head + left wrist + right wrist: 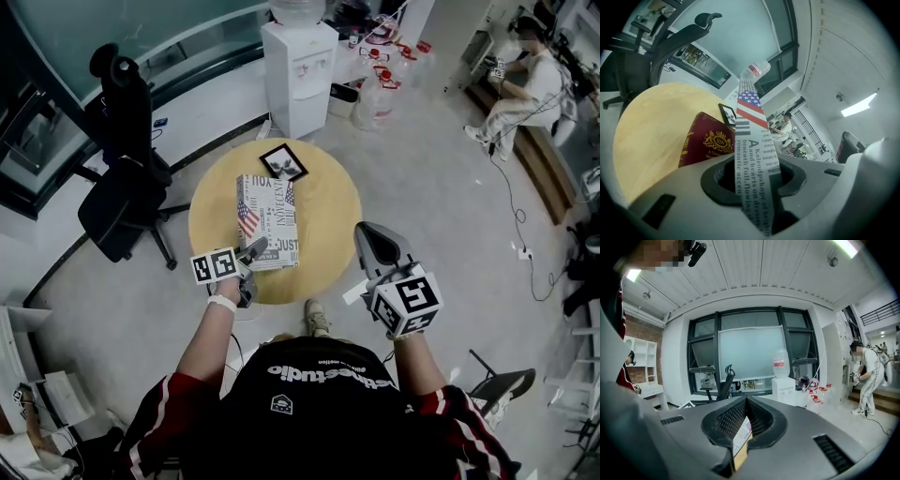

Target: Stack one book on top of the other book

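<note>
A newspaper-print book [267, 220] with a flag picture lies lengthwise over the round wooden table [328, 216]. My left gripper [255, 248] is shut on its near edge. In the left gripper view the printed edge [751, 136] runs up between the jaws of my left gripper [752, 183]. A dark red book [704, 140] with gold crest lies right under it; the head view hides the red book. My right gripper [367, 236] hovers over the table's right edge, shut and empty. The right gripper view shows my right gripper [745, 401] with its jaws together.
A small black picture frame [283, 161] lies on the table's far side. A black office chair [122, 178] stands at the left. A white water dispenser [300, 75] stands beyond the table, with water bottles [380, 84] beside it. A person [525, 89] sits far right.
</note>
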Available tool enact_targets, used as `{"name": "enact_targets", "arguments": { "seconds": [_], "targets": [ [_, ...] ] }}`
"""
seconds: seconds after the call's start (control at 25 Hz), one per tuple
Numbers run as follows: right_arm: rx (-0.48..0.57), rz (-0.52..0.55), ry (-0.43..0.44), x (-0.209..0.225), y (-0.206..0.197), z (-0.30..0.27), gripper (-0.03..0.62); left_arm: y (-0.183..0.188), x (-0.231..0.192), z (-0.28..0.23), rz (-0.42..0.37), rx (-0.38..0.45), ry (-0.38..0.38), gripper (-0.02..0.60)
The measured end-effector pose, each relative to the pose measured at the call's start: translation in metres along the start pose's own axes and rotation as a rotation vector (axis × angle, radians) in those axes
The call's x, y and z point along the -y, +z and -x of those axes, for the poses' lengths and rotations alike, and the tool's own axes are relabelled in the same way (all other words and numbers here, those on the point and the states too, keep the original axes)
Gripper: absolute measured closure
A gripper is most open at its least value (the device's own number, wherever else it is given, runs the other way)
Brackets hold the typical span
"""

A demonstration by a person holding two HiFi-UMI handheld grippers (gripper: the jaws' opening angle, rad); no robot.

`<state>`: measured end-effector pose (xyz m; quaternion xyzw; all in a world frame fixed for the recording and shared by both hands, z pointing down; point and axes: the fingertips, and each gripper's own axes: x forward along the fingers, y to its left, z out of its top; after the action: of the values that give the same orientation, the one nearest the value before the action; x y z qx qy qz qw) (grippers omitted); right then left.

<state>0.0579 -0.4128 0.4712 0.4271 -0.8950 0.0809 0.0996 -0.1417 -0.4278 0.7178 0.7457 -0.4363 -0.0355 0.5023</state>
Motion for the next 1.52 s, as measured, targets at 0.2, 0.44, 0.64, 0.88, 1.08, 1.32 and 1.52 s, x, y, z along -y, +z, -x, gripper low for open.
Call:
{"name": "enact_targets", "arguments": {
  "seconds": [0.2,0.44,0.64,0.88,1.08,1.32,1.52],
  "targets": [
    [-0.015,-0.008,-0.007,0.006,-0.006,-0.006,0.566,-0.005,-0.005,-0.007,0.023,-0.016,0.003,0.419],
    [-0.008,-0.007,-0.009,0.006,-0.004,-0.006,0.566,-0.011,-0.02,-0.006,0.006,-0.04,0.055,0.403],
    [-0.011,-0.013,-0.004,0.004,-0.005,-0.009,0.566,-0.007,-0.031,-0.007,-0.033,-0.061,0.114,0.377],
    [-0.007,-0.021,0.001,0.002,-0.001,-0.01,0.566,0.004,-0.059,0.004,-0.307,-0.114,0.364,0.251],
    [-0.001,-0.021,0.0,0.001,0.001,-0.007,0.566,0.011,-0.064,0.01,-0.443,-0.119,0.437,0.255],
    [-0.003,-0.017,-0.004,-0.005,-0.001,-0.005,0.566,0.014,-0.059,0.016,-0.42,-0.076,0.398,0.264],
    [0.002,-0.008,-0.004,-0.011,0.002,-0.001,0.566,0.016,-0.052,0.024,-0.414,-0.054,0.376,0.273]
  ]
}}
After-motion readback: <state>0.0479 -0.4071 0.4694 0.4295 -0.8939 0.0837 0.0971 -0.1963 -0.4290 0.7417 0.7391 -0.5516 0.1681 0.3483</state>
